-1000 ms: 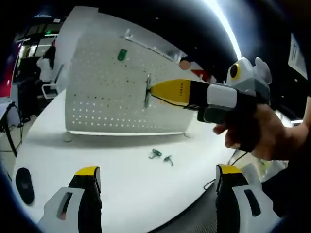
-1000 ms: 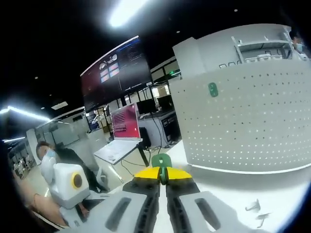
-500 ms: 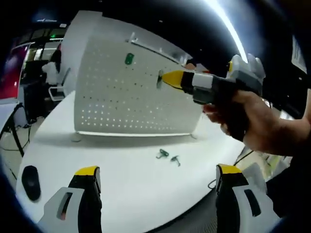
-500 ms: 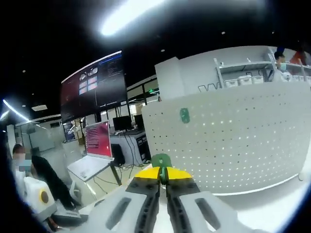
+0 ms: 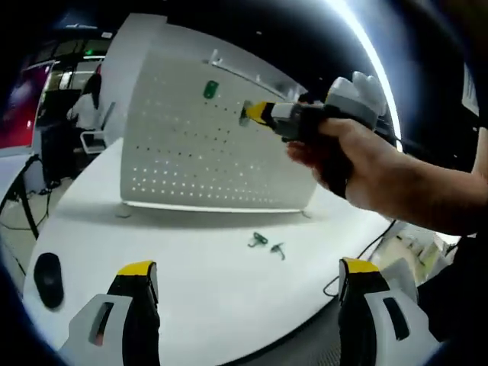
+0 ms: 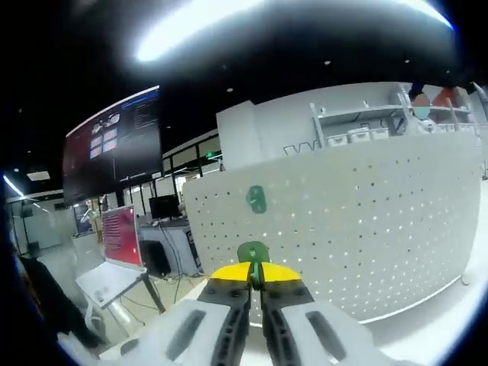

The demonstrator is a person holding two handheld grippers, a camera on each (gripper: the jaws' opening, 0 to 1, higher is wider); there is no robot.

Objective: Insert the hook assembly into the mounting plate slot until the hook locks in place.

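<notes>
**Green hook pinched at the tips, close to the pegboard**

In the right gripper view, the right gripper has its fingers pressed together on a small green hook, whose rounded top stands just above the yellow tips. The hold is at the hook's base, which leaves the upper part free to meet the board. The hook looks like a light, stiff plastic piece. I judge it will not bend, but a pinch this small could let it twist or slip if it is pushed in at an angle.

Beyond the tips stands the white pegboard, upright on the counter, with rows of small holes. A second green hook already sits on the board, above and just beside the line of the held one.

In the left gripper view, the right gripper is held by a hand with its tip at the upper part of the pegboard, to the right of the mounted green hook. Whether it touches the board I cannot tell.

The left gripper hangs back over the counter, its fingers spread wide and holding nothing. Two spare hooks lie loose on the counter in front of the board, and a black mouse rests at the counter's left edge.
</notes>
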